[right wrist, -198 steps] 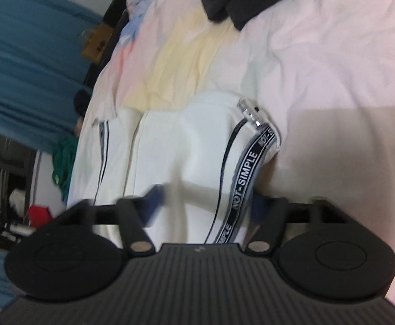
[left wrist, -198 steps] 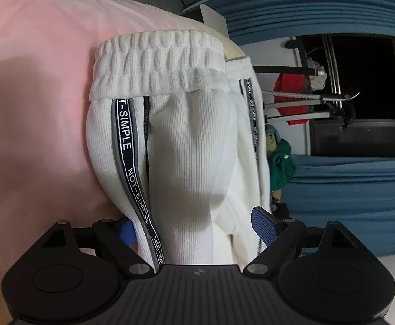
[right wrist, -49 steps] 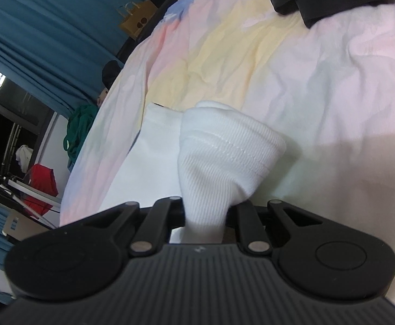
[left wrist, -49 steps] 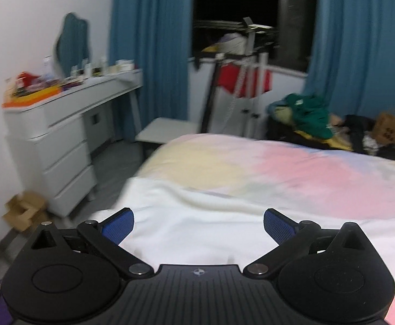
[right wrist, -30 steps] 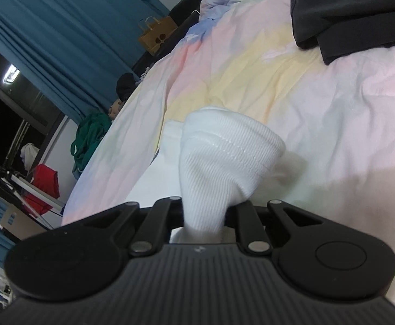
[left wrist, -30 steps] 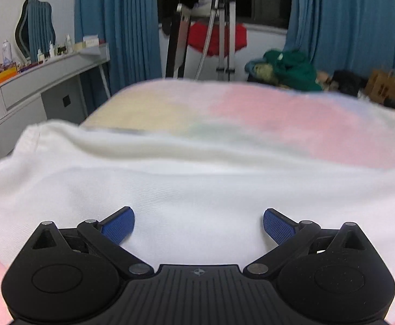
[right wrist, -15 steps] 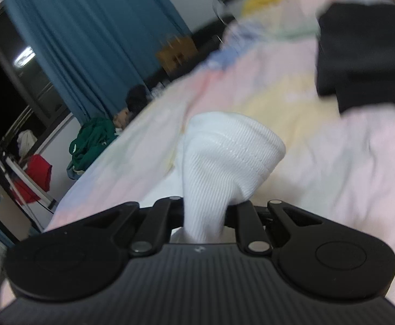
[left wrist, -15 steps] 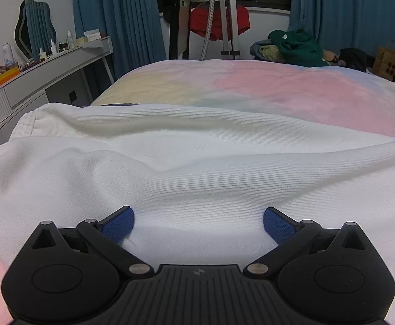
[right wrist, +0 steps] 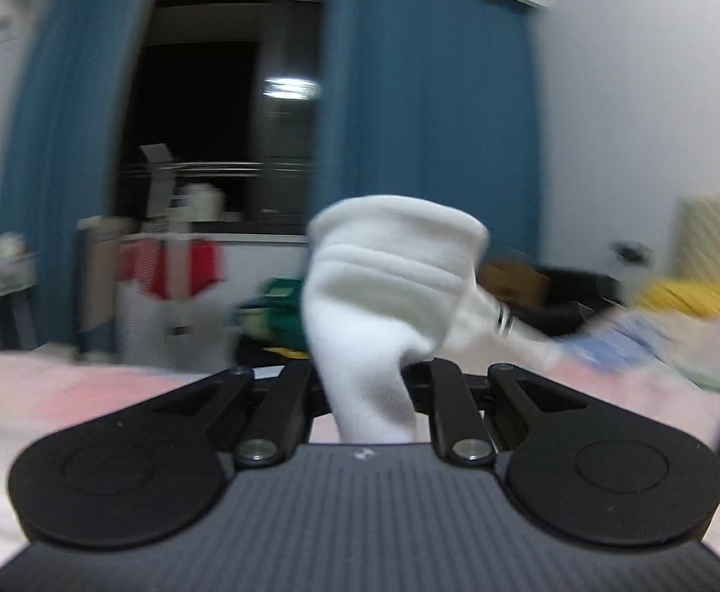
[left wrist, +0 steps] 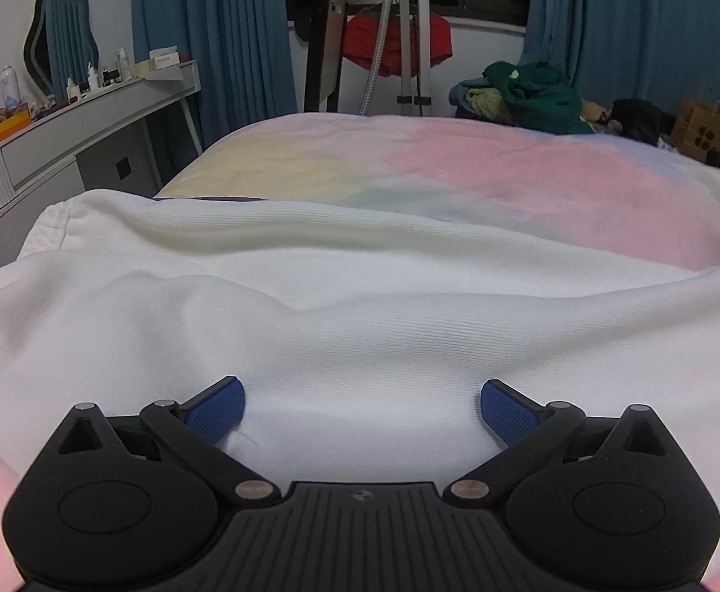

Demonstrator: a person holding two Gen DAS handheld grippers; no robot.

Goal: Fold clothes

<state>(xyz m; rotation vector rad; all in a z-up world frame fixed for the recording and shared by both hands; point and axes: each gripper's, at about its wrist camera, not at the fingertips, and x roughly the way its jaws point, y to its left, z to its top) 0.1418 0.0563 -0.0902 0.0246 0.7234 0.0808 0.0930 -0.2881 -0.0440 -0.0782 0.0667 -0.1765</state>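
The white trousers [left wrist: 360, 306] lay across the bed [left wrist: 483, 172], one ribbed end [right wrist: 389, 296] pinched in the right tongs [right wrist: 367, 394], which had swung up from the bedding to level (probably carrying a fold over). The left tongs [left wrist: 360, 407] stayed spread over the cloth. No containers showed clearly.

- No word, brand name or number can be read in either view.
- The brown cardboard box [left wrist: 703, 131] at the far right of the left wrist view bears a dark four-dot mark, no letters.
- The bottles [left wrist: 8, 88] on the dresser [left wrist: 78, 121] carry labels too small to read.
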